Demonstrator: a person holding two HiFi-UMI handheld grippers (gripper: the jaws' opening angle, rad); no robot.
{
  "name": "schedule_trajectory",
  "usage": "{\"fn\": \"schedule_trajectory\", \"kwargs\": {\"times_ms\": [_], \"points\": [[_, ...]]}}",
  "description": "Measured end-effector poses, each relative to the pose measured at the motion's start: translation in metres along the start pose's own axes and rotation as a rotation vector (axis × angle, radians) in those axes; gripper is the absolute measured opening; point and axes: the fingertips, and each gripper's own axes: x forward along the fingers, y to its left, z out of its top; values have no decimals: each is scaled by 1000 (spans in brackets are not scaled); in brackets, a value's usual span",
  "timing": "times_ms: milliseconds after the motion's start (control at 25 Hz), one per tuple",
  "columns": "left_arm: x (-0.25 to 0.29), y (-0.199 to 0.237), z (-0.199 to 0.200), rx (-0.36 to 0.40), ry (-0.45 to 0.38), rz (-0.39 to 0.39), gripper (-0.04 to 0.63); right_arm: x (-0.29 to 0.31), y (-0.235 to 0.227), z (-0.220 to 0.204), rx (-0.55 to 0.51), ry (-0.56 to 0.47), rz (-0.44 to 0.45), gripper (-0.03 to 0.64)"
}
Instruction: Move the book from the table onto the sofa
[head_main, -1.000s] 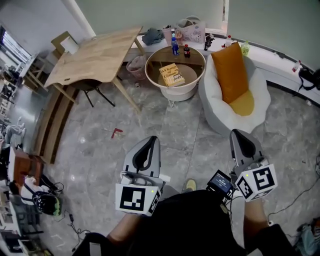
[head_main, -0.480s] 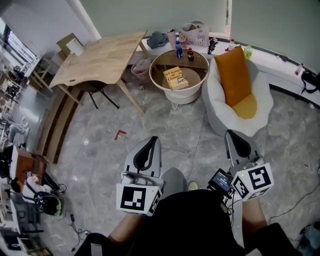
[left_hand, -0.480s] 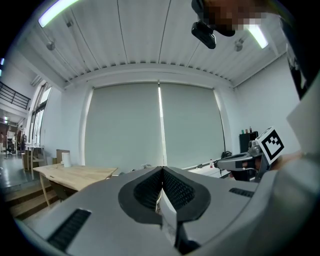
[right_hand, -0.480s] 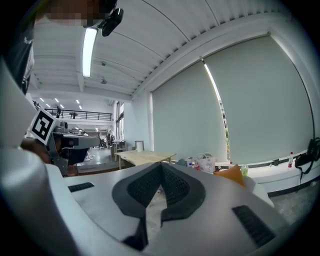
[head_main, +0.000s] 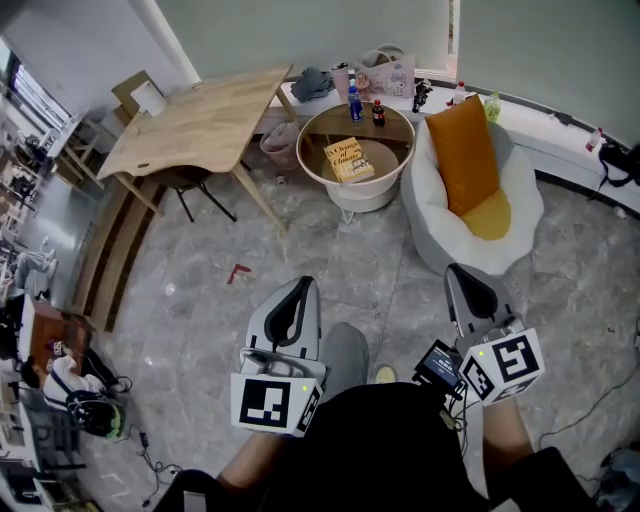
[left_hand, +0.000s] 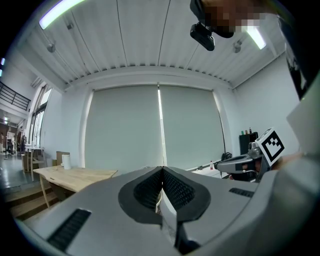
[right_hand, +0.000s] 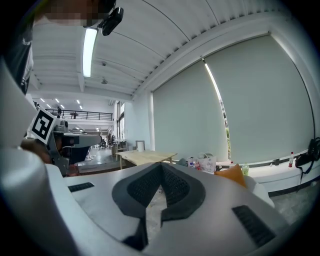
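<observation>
Left of the round table (head_main: 360, 195) stands a wood table (head_main: 195, 125), bare and no part of the job. On the round table lies the book (head_main: 348, 160) — yellow cover up, near the middle, its long axis running roughly away from the person with a slight slant. Two bottles (head_main: 352, 100) stand at the round table's far edge, behind the book and apart from it. Just right of the round table sits the sofa (head_main: 445, 240), a white single seat with an orange cushion (head_main: 462, 145) leaning on its back.

Well short of the round table, on its near side, both grippers are held low in front of the person. The left gripper (head_main: 300, 287) has its jaws pressed together with nothing between them. The right gripper (head_main: 462, 272) is the same: closed and empty.

The relation that matters is this: the book lies far ahead of both grippers, slightly right of the left one's line and well left of the right one's. The left gripper therefore looks the nearer and better lined up, while the right points more at the sofa than at the round table. The carry has not begun. The next move, as I judge it, is to close on the round table and open the jaws — the book's near short edge seems the likeliest place to take it.
</observation>
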Motion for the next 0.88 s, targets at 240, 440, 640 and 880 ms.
{"fn": "schedule_trajectory", "kwargs": {"times_ms": [240,440,640,880], "points": [[-2,2,-2,-4,-9,1,9,1,7,0,-6,1,7,6],[2,5,-5,-9,-10,-5,8,8,10,0,-19,12,11,6],[7,8,-8,-14,-20,-11,8,14,11,0,-22,8,16,6],[27,21,-13,-16,-21,-22,9,38,9,-10,-15,35,19,6]]}}
